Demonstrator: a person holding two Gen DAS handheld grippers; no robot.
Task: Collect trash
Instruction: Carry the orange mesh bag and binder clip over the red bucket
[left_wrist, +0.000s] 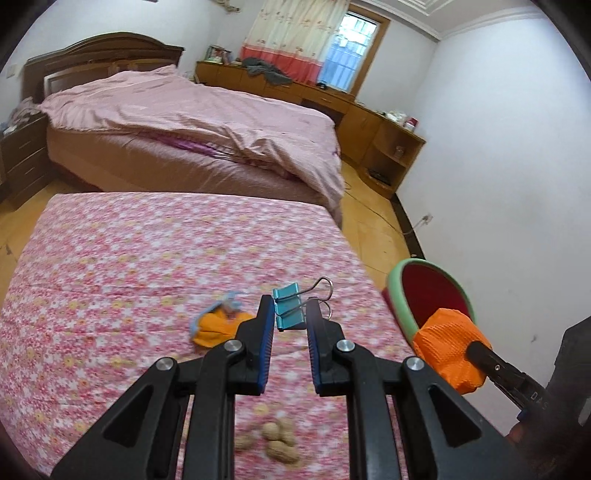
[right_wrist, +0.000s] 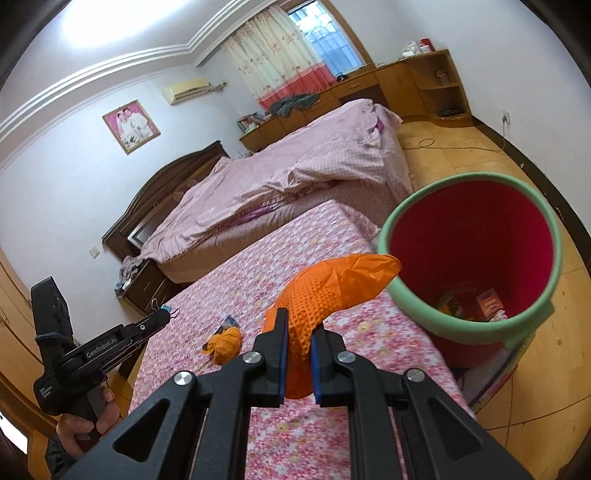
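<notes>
Pink floral cloth covers the desk (left_wrist: 147, 251), which stands in front of a bed (left_wrist: 192, 122) under a pink quilt. Beside the desk's right edge sits a red bin (right_wrist: 476, 236) with a green rim, holding some wrappers at the bottom. The right gripper (right_wrist: 298, 339) is clamped on an orange glove (right_wrist: 325, 295), held above the desk near the bin's rim. A crumpled orange wrapper (left_wrist: 218, 326) lies on the cloth. The left gripper (left_wrist: 290, 314) is clamped on a blue binder clip (left_wrist: 290, 306), above the desk. Peanut shells (left_wrist: 273, 439) lie on the cloth beneath it.
</notes>
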